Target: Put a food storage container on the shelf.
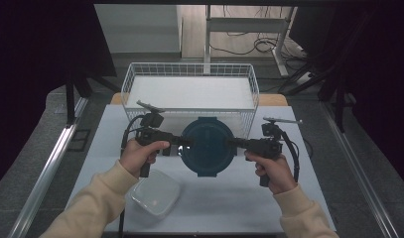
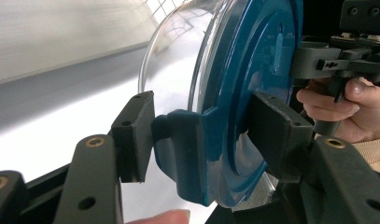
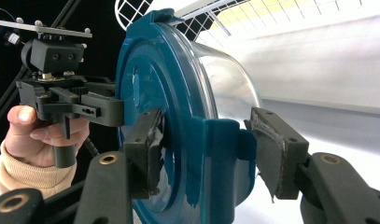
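1. My left tongs [image 1: 185, 142] and right tongs [image 1: 230, 143] are each clamped on a side latch of the lidded glass container [image 1: 208, 146].
2. It hangs level between them, above the worktop [image 1: 229, 198].
3. The wire basket [image 1: 189, 74] lies straight ahead, just beyond.

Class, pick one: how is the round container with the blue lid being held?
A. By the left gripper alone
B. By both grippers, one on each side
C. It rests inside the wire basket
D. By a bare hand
B: the left gripper and right gripper each clamp a latch tab on opposite sides of the container.
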{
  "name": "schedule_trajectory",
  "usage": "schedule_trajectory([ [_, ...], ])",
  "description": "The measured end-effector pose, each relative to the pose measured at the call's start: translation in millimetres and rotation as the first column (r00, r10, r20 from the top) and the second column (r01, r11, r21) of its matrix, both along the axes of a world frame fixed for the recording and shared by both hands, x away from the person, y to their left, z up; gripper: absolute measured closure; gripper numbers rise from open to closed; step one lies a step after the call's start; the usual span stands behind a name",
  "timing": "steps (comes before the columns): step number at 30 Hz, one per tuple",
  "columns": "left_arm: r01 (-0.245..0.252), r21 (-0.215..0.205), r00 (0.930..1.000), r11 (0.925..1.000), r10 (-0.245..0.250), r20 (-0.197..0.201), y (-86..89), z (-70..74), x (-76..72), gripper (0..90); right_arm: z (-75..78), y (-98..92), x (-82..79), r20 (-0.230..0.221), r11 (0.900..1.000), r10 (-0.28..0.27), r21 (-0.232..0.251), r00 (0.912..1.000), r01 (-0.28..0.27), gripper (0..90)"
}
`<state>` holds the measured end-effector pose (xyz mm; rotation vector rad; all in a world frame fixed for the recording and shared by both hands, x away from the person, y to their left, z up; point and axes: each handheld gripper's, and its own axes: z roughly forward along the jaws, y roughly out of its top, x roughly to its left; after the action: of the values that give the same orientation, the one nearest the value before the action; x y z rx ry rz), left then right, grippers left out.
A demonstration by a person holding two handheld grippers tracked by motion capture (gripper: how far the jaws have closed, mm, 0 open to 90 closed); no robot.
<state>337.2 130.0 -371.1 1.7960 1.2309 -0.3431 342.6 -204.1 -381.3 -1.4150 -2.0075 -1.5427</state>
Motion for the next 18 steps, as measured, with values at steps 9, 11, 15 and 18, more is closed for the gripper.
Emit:
schedule_trajectory([
  [9,-0.020,-0.023,0.9994,0.9995,0.020,0.029,12.0,9.8,3.3,42.5,18.3,13.1,10.1,0.035,1.000,0.012,-0.020,0.9993,-0.011,45.9],
  [11,-0.024,-0.026,0.9989,0.9994,0.025,0.038,14.5,13.4,3.0,42.5,20.3,14.1,10.7,0.040,1.000,0.014,-0.021,0.9991,-0.013,45.9],
  [15,-0.038,-0.043,0.9978,0.9984,0.041,0.053,19.7,21.1,2.8,42.4,31.2,20.0,13.1,0.059,0.999,0.021,-0.029,0.9980,-0.019,45.9],
  [18,-0.043,-0.047,0.9968,0.9980,0.046,0.065,23.7,27.1,4.1,42.4,39.5,24.1,15.5,0.072,0.999,0.026,-0.038,0.9970,-0.023,45.9],
])
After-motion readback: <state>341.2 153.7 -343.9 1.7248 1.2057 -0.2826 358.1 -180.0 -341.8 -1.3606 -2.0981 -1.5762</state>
